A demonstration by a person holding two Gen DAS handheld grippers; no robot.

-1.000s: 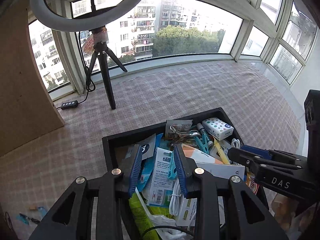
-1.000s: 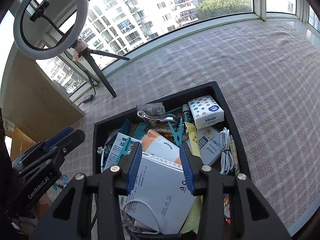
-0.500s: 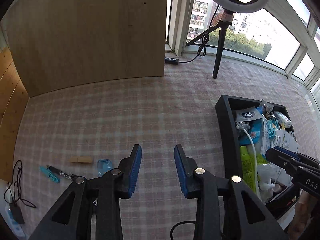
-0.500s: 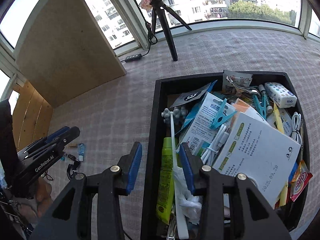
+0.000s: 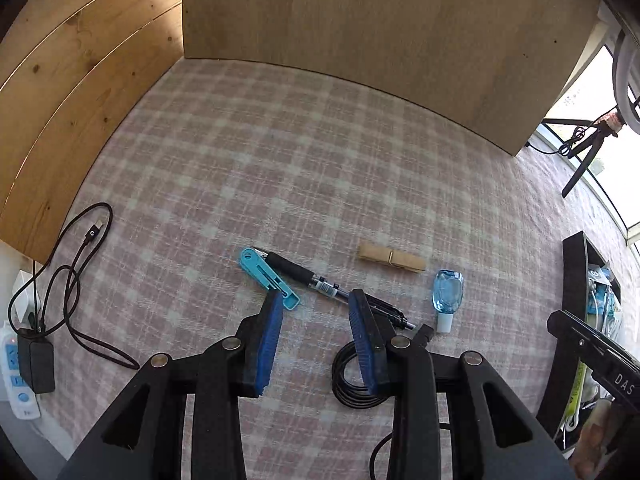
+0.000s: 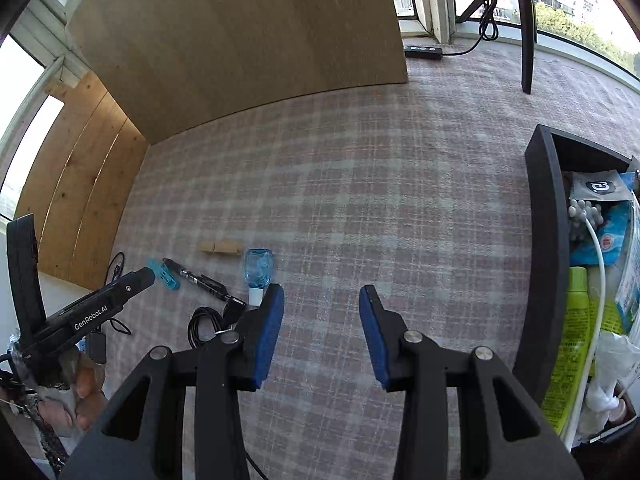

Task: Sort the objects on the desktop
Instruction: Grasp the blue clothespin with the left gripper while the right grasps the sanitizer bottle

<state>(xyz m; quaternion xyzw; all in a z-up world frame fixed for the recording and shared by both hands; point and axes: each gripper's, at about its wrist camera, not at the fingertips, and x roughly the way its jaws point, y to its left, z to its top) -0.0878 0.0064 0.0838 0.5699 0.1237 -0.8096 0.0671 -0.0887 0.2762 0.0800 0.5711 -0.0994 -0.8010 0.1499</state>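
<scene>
- Left claw (image 5: 314, 300) hangs partly open and empty above a black pen (image 5: 320, 283) on the checked worktop (image 5: 280, 168).
- Beside the pen lie a blue clip (image 5: 267, 274), a wooden peg (image 5: 391, 258), a small blue bottle (image 5: 448, 294) and a coiled cable (image 5: 350, 384).
- Right claw (image 6: 321, 300) is also partly open and empty, over bare cloth.
- The black tray (image 6: 542, 240) of sorted things sits to the right.

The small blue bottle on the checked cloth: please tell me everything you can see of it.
The small blue bottle looks like clear blue plastic, flat and rounded, with a white cap at one end. It lies on its side on the checked cloth, cap toward the cameras. The wooden clothespin lies apart beyond it, the black pen beside it; whether the pen tip touches the cap I cannot tell. Neither gripper holds it. Any label is too small to read.
</scene>
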